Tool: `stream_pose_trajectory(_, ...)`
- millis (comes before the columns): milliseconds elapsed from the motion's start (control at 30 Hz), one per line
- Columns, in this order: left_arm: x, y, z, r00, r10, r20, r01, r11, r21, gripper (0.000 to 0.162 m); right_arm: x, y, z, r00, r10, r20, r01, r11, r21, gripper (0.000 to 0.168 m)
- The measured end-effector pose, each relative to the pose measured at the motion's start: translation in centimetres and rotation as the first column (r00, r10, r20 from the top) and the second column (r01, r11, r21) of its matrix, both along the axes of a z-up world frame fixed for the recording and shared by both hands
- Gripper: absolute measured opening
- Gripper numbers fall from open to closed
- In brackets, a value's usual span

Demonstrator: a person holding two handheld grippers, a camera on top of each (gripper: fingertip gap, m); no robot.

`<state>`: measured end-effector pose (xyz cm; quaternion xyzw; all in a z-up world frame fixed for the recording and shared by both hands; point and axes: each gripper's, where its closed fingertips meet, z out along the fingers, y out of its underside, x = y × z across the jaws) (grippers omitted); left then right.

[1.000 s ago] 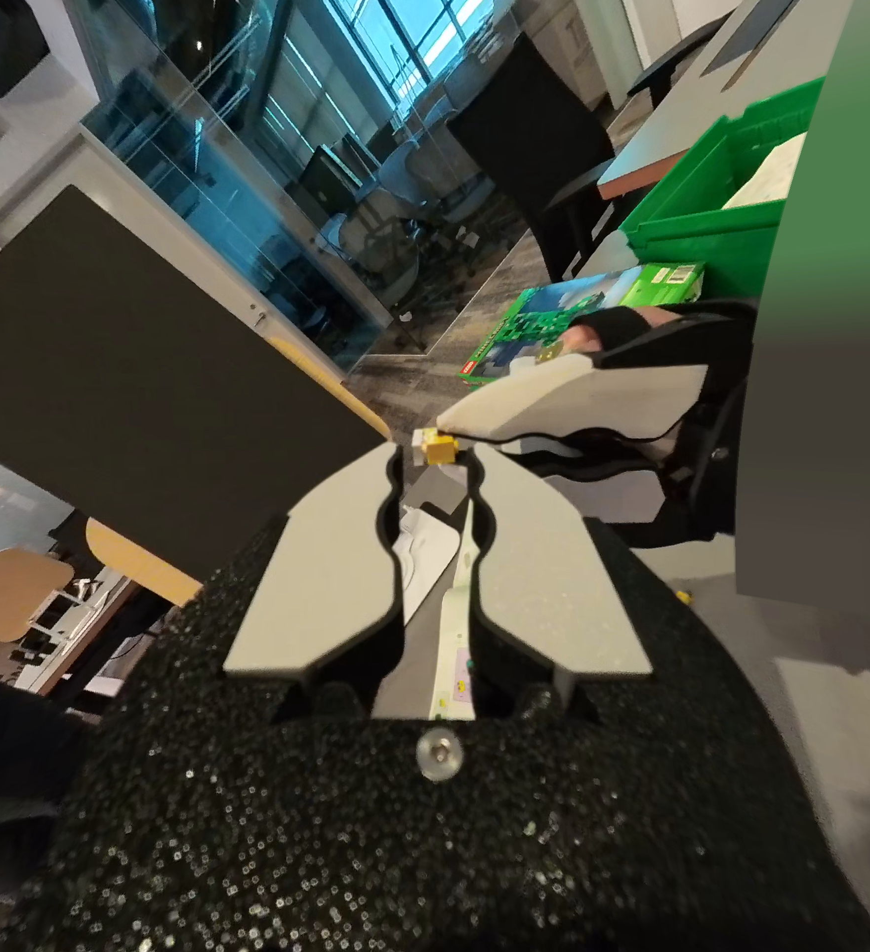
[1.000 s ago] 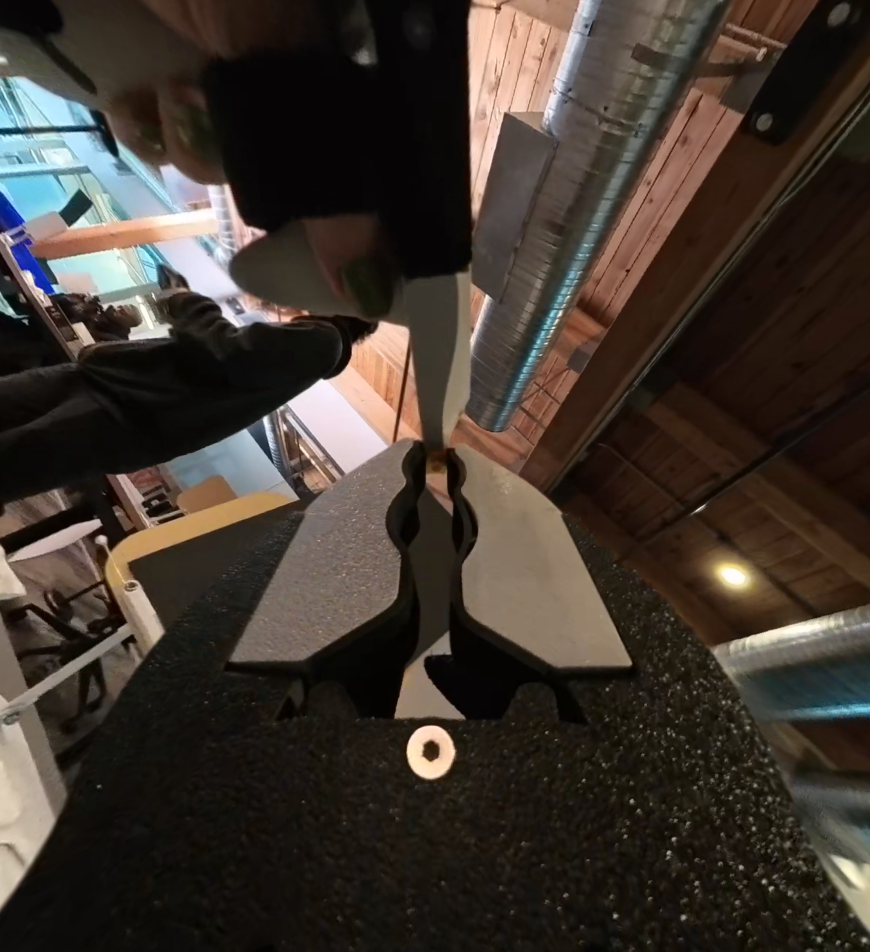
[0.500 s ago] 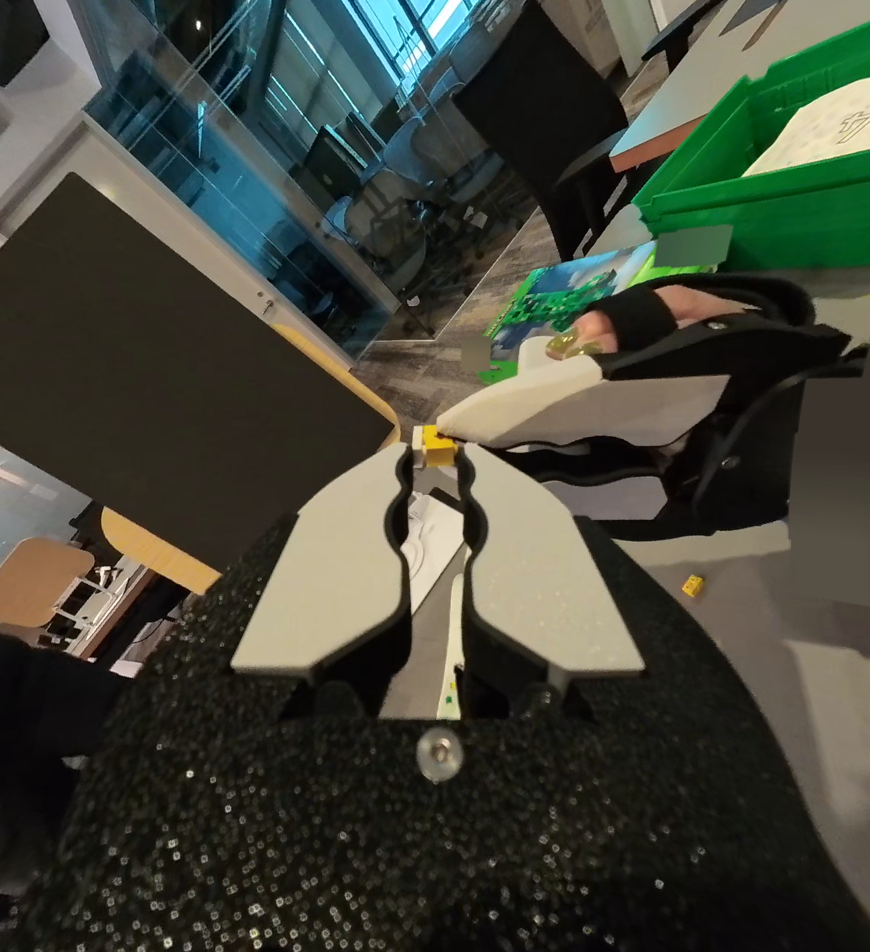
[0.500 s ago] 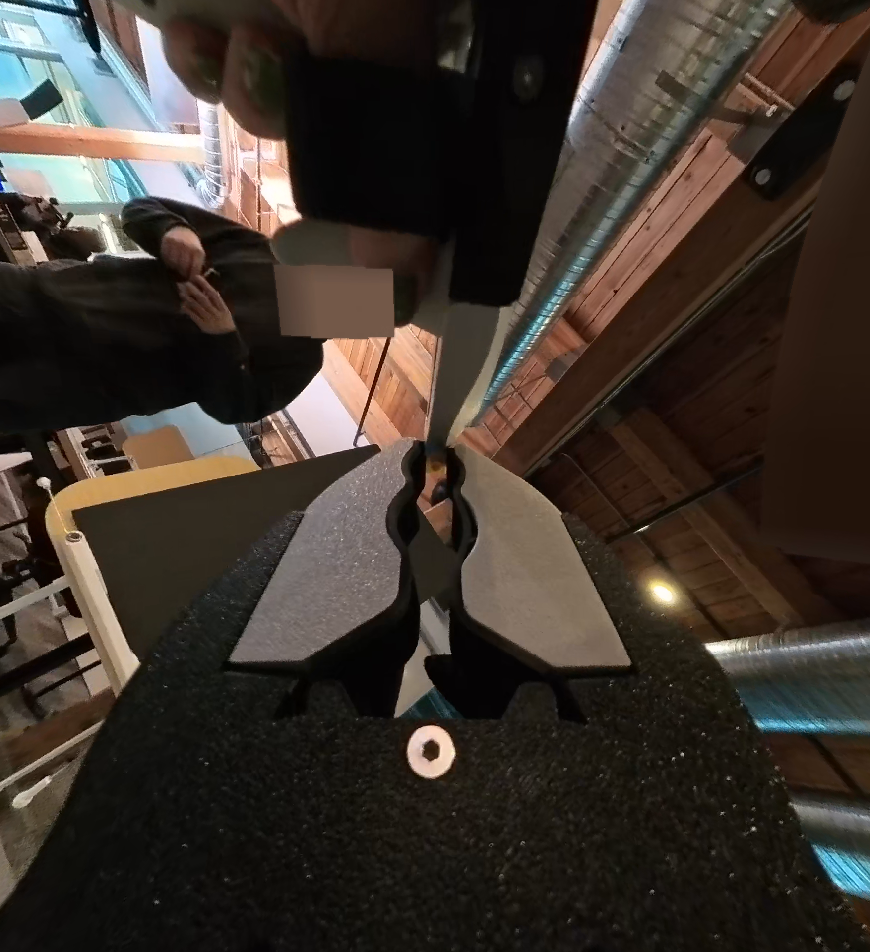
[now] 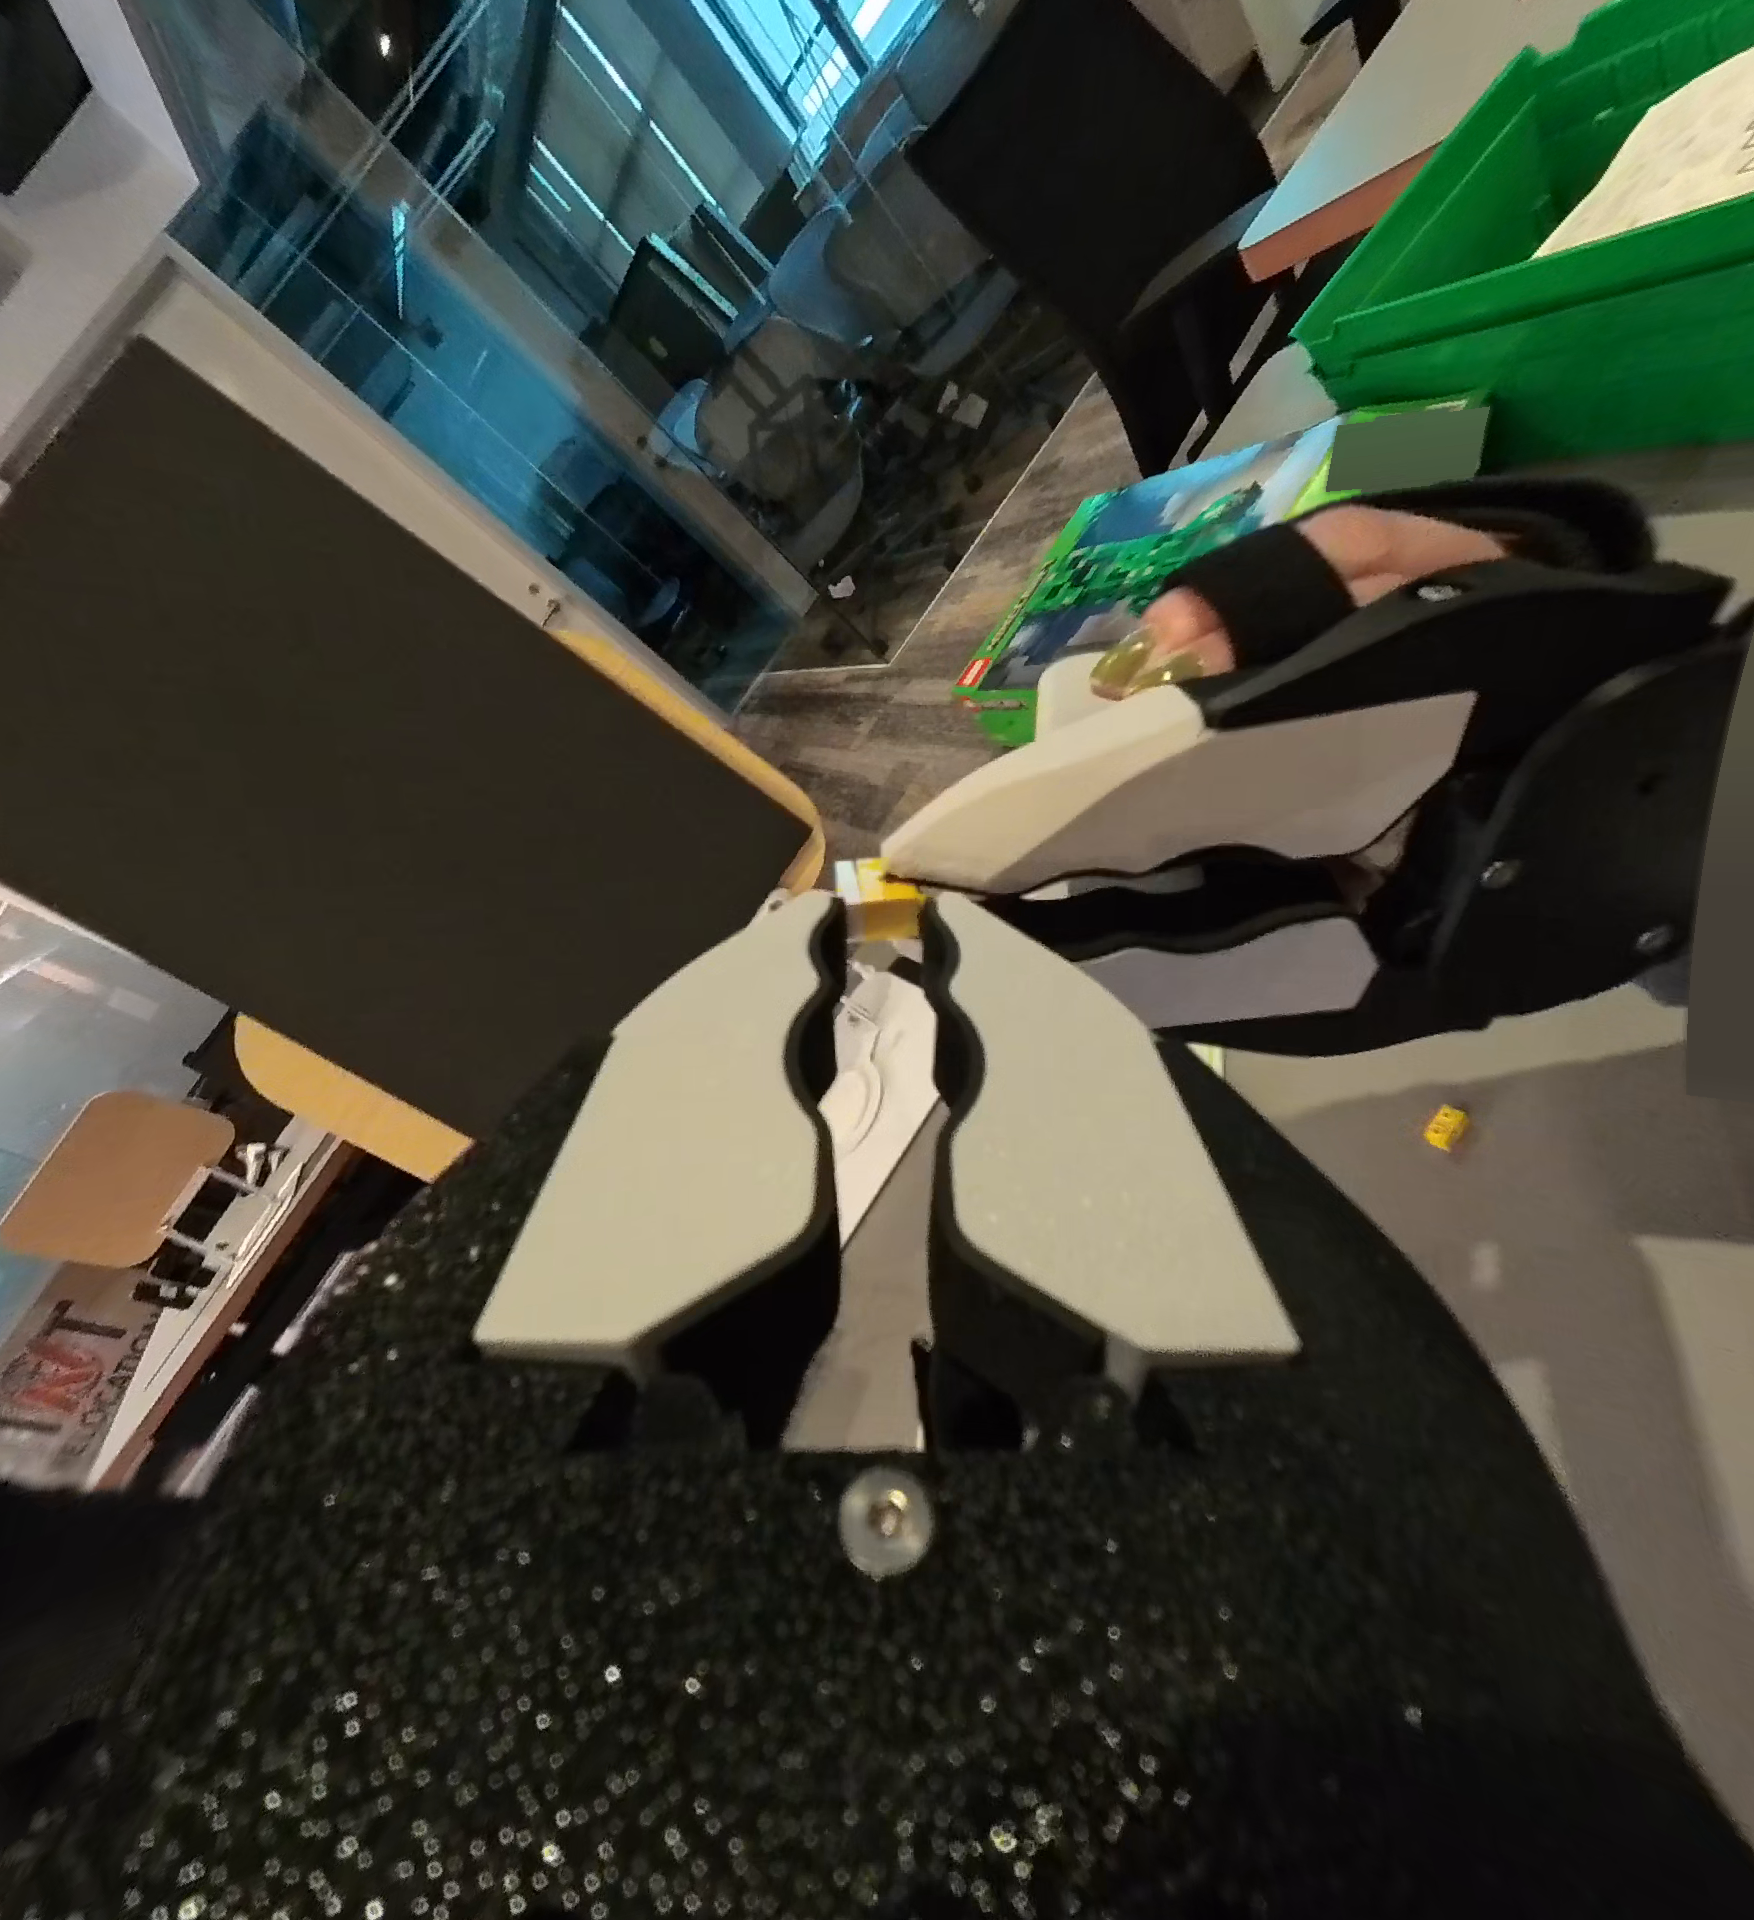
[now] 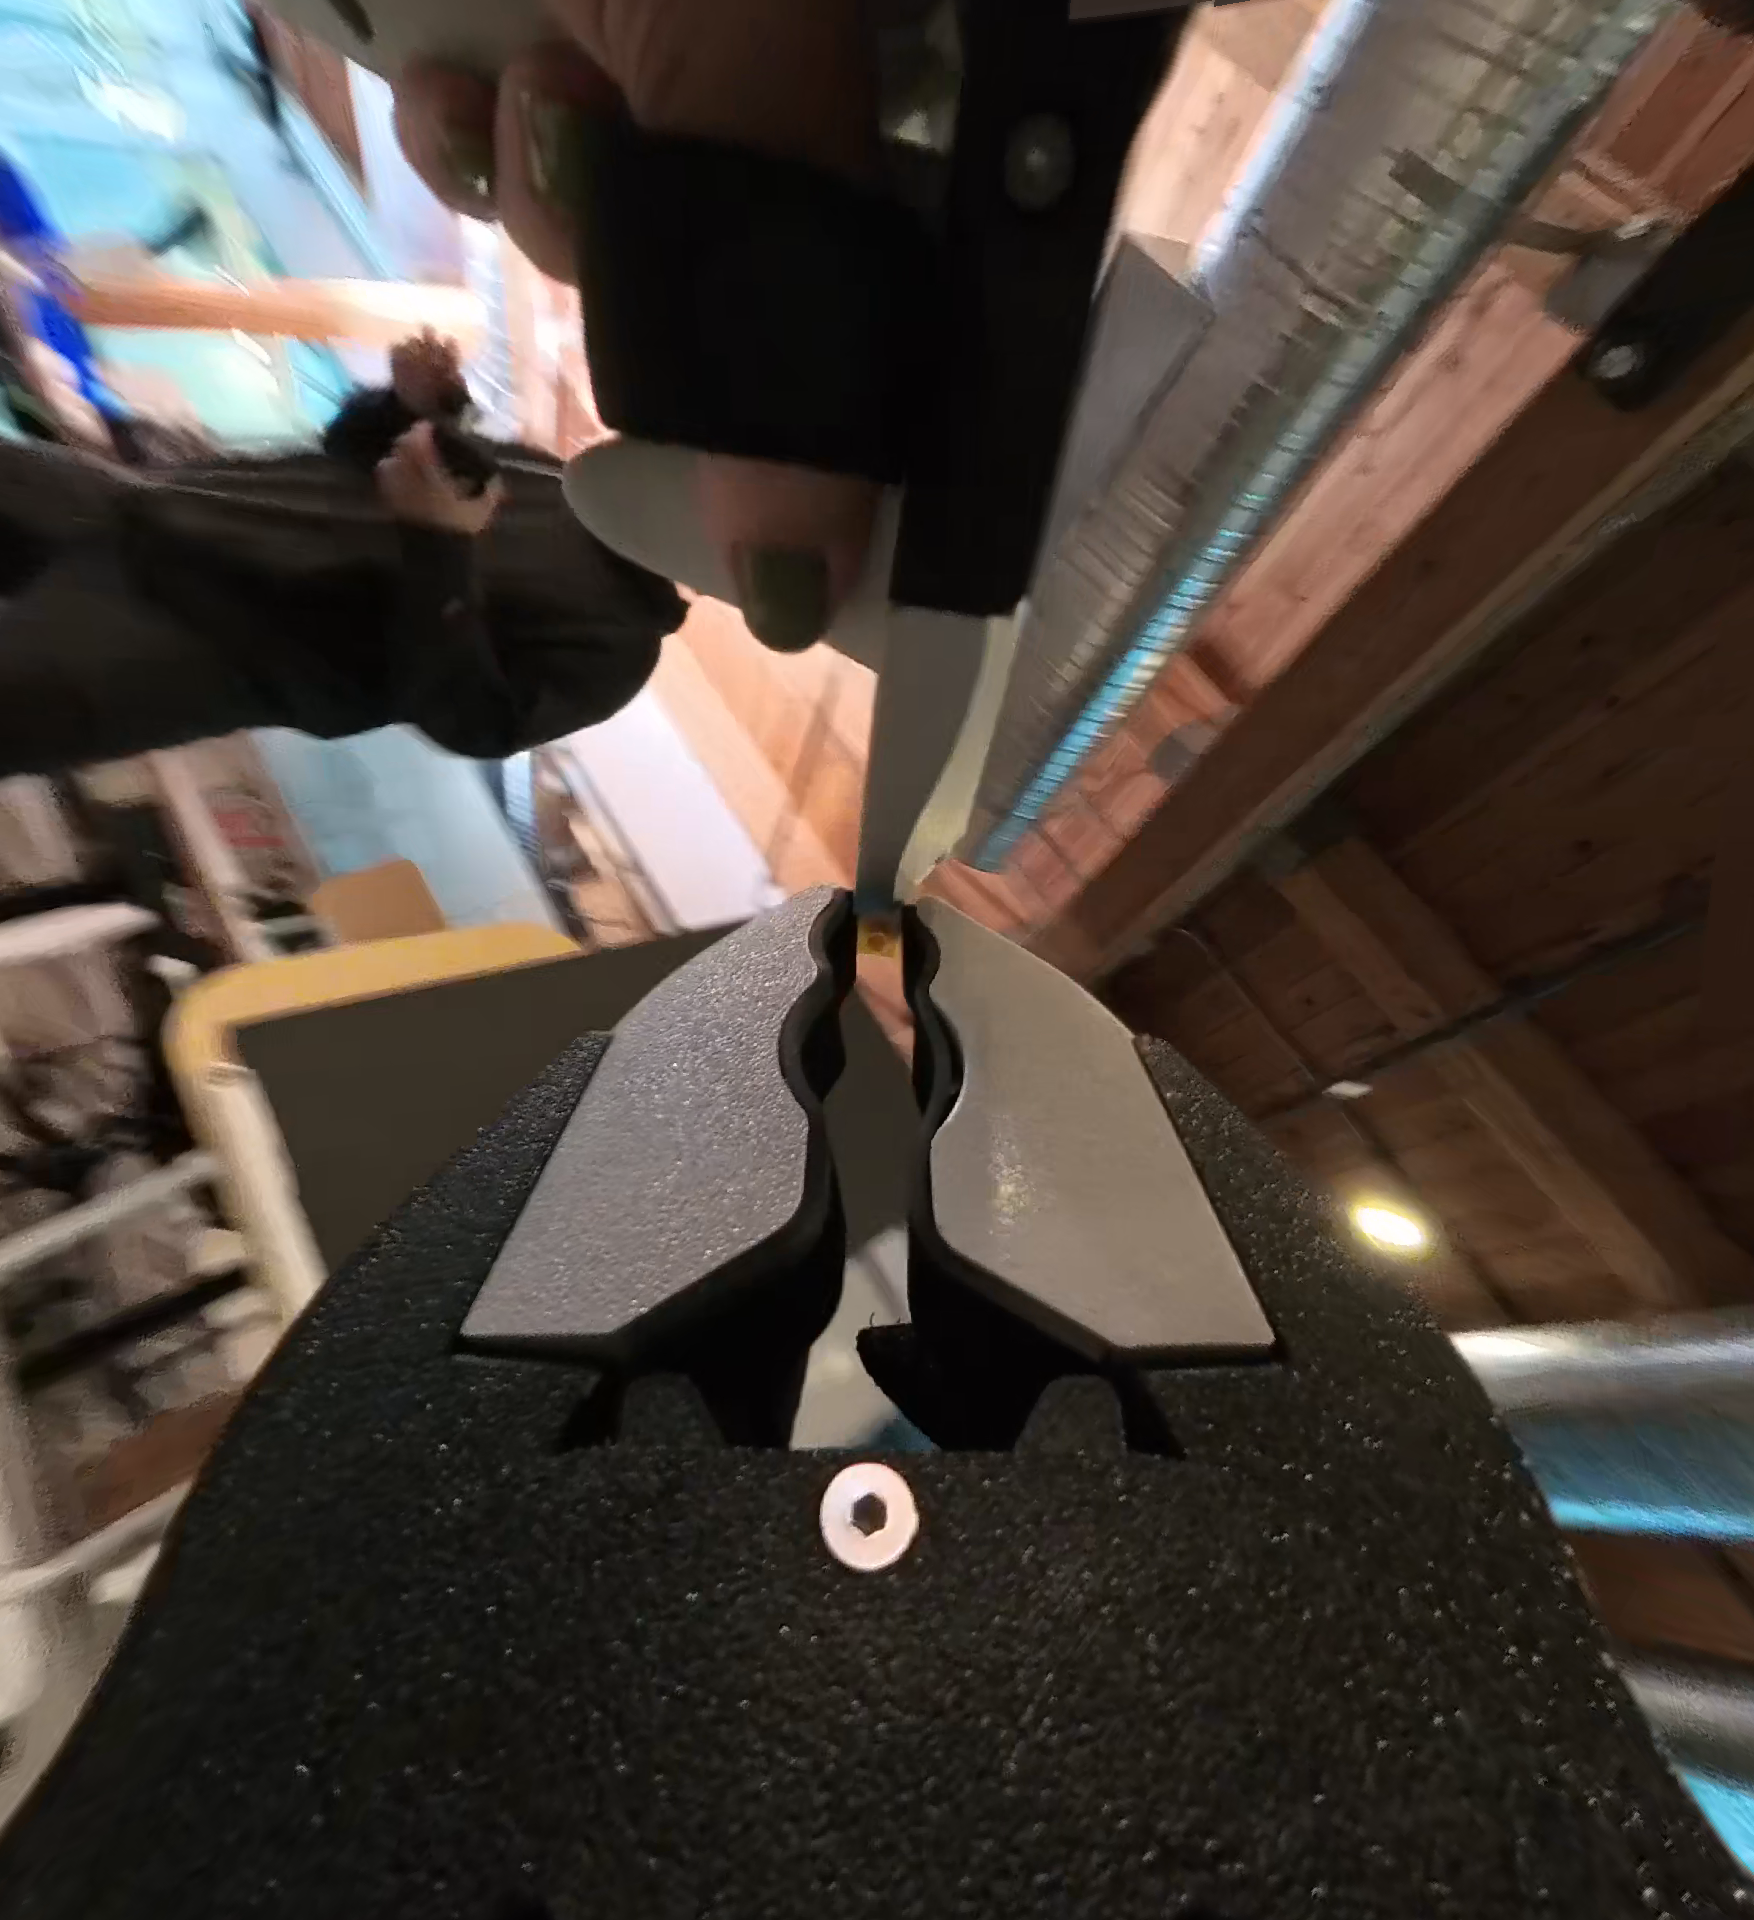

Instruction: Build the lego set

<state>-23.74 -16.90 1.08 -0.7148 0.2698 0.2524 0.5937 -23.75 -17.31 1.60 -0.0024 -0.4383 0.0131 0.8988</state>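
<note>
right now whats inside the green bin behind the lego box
The green bin holds a white printed sheet lying near its top. Whatever sits beneath that sheet is covered, and the bin's wall hides the rest of its inside.

A small yellow lego piece [image 5: 889, 918] with a white bit beside it is sitting pinched at the tips of the left tongs [image 5: 883, 914]. The right tongs [image 6: 881, 920] are gripping it too. Another yellow brick [image 5: 1446, 1126] is lying loose on the grey tabletop [image 5: 1579, 1195], off to the right of the left tongs.

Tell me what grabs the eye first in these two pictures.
At the centre of the left wrist view, the left gripper pinches a small yellow brick, and the right gripper comes in from the right to meet it. A bright green bin fills the top right corner, with one loose yellow brick on the grey table below.
</note>
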Motion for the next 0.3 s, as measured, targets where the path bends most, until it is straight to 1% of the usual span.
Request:
stream_pose_trajectory(100,-0.2,-0.3,-0.1,0.999,-0.048,0.015,0.048,0.999,0.009,0.014,0.1,-0.2,-0.4,0.99,0.141,0.03,-0.139,0.989,-0.059,0.01)
stream_pose_trajectory(167,-1.0,-0.9,0.2,0.998,-0.062,0.008,0.062,0.998,0.015,0.014,0.6,0.6,-0.2,0.971,0.237,0.029,-0.23,0.962,-0.15,0.012)
stream_pose_trajectory(200,-1.0,-1.2,0.2,0.995,-0.098,0.023,0.098,0.995,0.012,0.014,0.7,1.1,-0.3,0.95,0.309,0.055,-0.29,0.931,-0.221,0.016)
stream_pose_trajectory(233,-0.7,-1.6,0.1,0.987,-0.155,0.05,0.155,0.988,0.004,0.014,0.7,1.1,-0.5,0.899,0.425,0.101,-0.377,0.871,-0.315,0.021)
stream_pose_trajectory(267,-0.2,-2.0,0.0,0.972,-0.224,0.075,0.225,0.974,-0.006,0.014,0.9,0.6,-0.7,0.802,0.582,0.138,-0.481,0.765,-0.428,0.026)
stream_pose_trajectory(300,0.2,-2.4,-0.2,0.953,-0.288,0.092,0.291,0.957,-0.02,0.014,1.5,-0.4,-0.8,0.643,0.751,0.151,-0.58,0.606,-0.544,0.027)
